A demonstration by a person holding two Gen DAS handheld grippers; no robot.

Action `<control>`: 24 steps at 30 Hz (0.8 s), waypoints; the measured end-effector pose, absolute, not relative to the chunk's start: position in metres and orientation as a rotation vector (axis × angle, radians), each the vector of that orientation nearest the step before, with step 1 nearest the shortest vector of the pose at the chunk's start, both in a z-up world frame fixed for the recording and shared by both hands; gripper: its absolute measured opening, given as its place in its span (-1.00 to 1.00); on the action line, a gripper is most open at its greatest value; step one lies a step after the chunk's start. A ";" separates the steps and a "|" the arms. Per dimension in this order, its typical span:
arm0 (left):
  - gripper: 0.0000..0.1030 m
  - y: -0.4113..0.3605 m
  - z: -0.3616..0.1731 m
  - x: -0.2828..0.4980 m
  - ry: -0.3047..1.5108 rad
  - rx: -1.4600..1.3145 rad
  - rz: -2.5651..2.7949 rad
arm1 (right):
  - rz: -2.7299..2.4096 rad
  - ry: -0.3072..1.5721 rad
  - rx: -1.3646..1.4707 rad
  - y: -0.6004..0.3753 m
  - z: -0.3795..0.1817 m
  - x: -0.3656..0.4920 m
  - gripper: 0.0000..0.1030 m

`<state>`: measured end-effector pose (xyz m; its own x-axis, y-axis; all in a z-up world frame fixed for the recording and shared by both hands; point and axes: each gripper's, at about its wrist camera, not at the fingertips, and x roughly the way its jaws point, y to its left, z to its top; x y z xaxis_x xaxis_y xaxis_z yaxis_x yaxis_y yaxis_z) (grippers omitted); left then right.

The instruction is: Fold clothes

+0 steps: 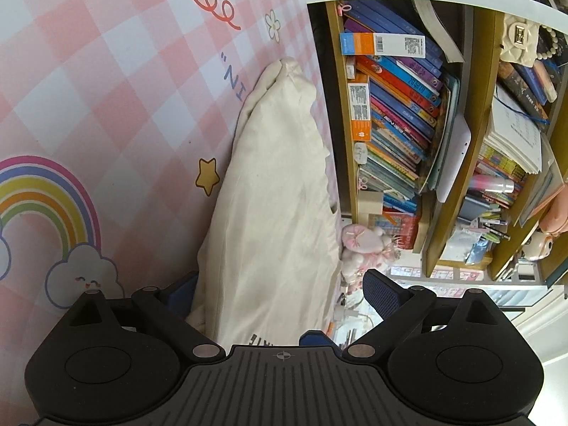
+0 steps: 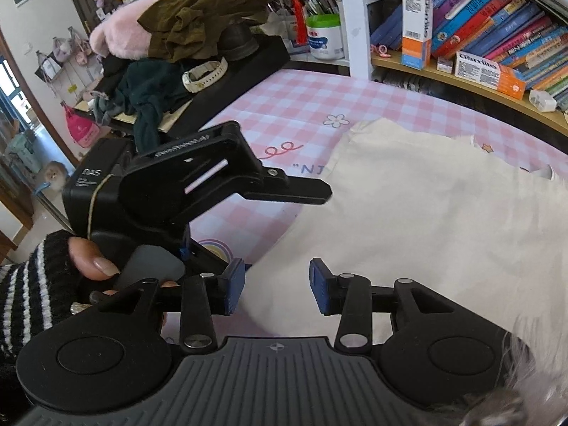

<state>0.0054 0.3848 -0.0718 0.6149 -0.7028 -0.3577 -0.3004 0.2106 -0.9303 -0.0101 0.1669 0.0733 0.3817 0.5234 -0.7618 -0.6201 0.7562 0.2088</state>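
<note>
- Along the lower edge of both wrist views, each gripper's own black body covers the nearest strip of the scene, so the near hem of the cream garment is cut off, with only a scrap of dark print showing.
- Left gripper: its blue fingers stand wide apart with the garment lying between them; the left-side finger is mostly behind the cloth, and whether either pad touches it cannot be told.
- Right gripper: its fingers are apart over the cream cloth and do not visibly press on it.
- A hand in a black-and-white striped sleeve holds the left gripper at the left edge of the right wrist view; pale fur at the lower right corner is blurred.
- The garment lies on a tabletop covered by a pink-and-white checked mat printed with a rainbow, cloud, star, flower and lettering partly hidden by the cloth.
- Behind the mat stands a bookshelf with wooden compartments packed with leaning books, toothpaste boxes in front of them, and stationery in the further compartment.
- Past the mat's far end a heap of clothes — olive, pink fluffy, dark green — sits on a black board with a pale watch strap.
- A white tub with a green lid stands by the shelf post, with pens upright behind it; what holds them is hidden.
</note>
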 end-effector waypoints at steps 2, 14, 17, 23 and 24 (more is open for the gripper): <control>0.89 0.385 -0.072 0.005 0.928 -1.377 -0.348 | 0.721 0.932 -0.120 0.166 0.072 -0.009 -0.26; 0.89 0.385 -0.072 0.004 0.909 -1.363 -0.359 | 0.668 0.958 -0.129 0.157 0.067 -0.005 -0.02; 0.90 0.385 -0.072 0.003 0.900 -1.362 -0.363 | 0.655 0.971 -0.142 0.155 0.064 -0.002 0.08; 0.90 0.384 -0.072 0.001 0.884 -1.356 -0.370 | 0.598 0.992 -0.185 0.148 0.060 0.010 0.14; 0.90 0.384 -0.072 0.001 0.883 -1.356 -0.371 | 0.587 0.993 -0.190 0.147 0.059 0.013 0.15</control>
<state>0.0011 0.3839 -0.0718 0.6377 -0.6956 -0.3308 -0.2502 0.2191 -0.9431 0.0134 0.1471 0.0594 0.4074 0.3780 -0.8314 -0.5464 0.8303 0.1097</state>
